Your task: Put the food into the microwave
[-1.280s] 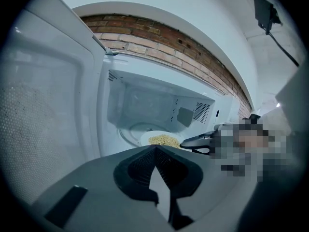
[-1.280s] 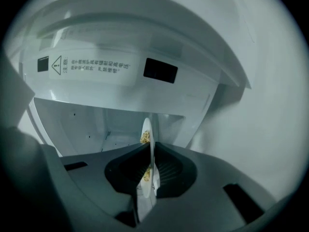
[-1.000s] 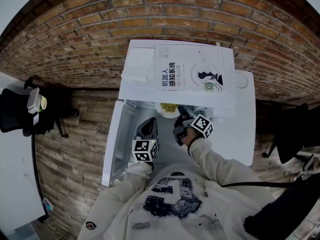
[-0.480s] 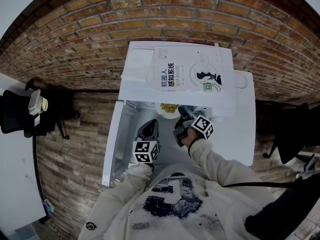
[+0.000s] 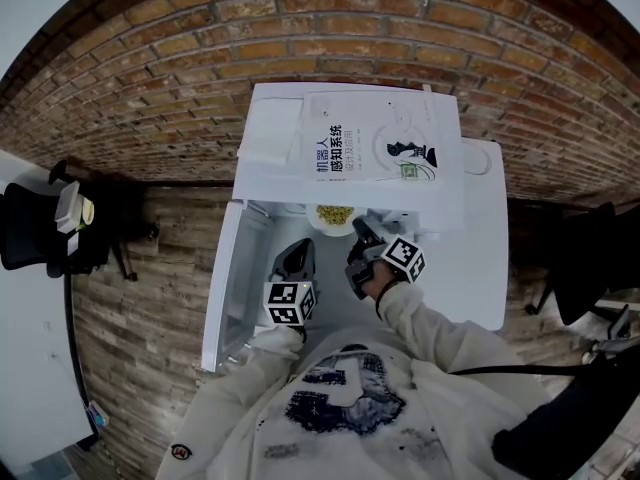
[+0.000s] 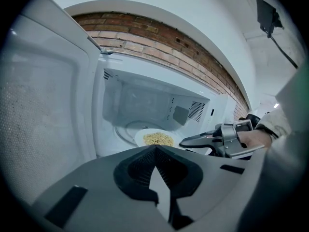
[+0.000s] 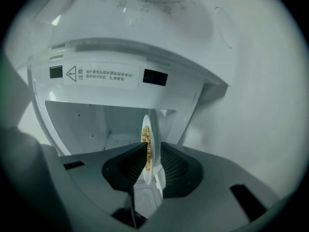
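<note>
A white microwave [image 5: 290,128] stands against a brick wall with its door [image 5: 222,288] swung open to the left. A white plate of yellow food [image 5: 335,215] sits just inside the cavity, over the turntable [image 6: 126,128]. My right gripper [image 5: 360,232] is shut on the plate's near rim [image 7: 155,173], seen edge-on between its jaws. My left gripper [image 5: 298,255] hangs in front of the opening, shut and holding nothing. From the left gripper view the plate [image 6: 155,138] lies ahead with the right gripper [image 6: 189,141] reaching in from the right.
A white book with Chinese print [image 5: 375,153] lies on top of the microwave. The open door bounds the left side. A black chair [image 5: 40,218] stands far left and another dark chair [image 5: 585,268] at the right. A brick wall [image 5: 150,78] lies behind.
Both grippers and the plate keep almost the same places; only the head view has shifted slightly.
</note>
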A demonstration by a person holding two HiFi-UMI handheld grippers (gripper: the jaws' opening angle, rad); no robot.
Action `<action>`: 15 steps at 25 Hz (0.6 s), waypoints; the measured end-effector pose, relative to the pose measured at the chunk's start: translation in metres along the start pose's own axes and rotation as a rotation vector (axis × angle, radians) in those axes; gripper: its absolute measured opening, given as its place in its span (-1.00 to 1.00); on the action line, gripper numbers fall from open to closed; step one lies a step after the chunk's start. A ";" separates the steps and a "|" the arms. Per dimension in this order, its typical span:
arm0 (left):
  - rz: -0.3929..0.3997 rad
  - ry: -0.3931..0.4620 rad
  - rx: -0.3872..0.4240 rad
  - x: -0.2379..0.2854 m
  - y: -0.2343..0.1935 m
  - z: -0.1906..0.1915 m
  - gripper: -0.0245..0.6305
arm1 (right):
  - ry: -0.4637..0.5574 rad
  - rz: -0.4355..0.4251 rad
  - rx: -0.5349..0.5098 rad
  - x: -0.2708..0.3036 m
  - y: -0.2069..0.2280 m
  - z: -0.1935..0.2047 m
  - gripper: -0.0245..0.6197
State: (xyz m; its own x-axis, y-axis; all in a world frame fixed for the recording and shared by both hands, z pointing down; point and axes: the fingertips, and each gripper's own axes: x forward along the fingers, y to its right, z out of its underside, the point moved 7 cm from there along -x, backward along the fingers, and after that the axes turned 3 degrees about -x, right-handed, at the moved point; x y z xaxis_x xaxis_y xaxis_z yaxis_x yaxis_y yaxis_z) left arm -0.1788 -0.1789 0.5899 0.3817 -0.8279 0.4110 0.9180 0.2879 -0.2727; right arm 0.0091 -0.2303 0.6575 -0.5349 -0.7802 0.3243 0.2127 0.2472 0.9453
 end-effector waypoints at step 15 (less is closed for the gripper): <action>0.002 -0.009 0.003 0.002 0.007 0.001 -0.91 | -0.040 0.000 0.005 -0.011 0.002 0.013 -0.69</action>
State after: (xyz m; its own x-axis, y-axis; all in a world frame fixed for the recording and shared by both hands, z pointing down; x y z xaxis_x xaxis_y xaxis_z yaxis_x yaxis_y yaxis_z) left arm -0.1717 -0.1775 0.5899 0.3844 -0.8229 0.4184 0.9176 0.2909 -0.2708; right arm 0.0052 -0.2135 0.6561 -0.5669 -0.7570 0.3251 0.2087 0.2497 0.9456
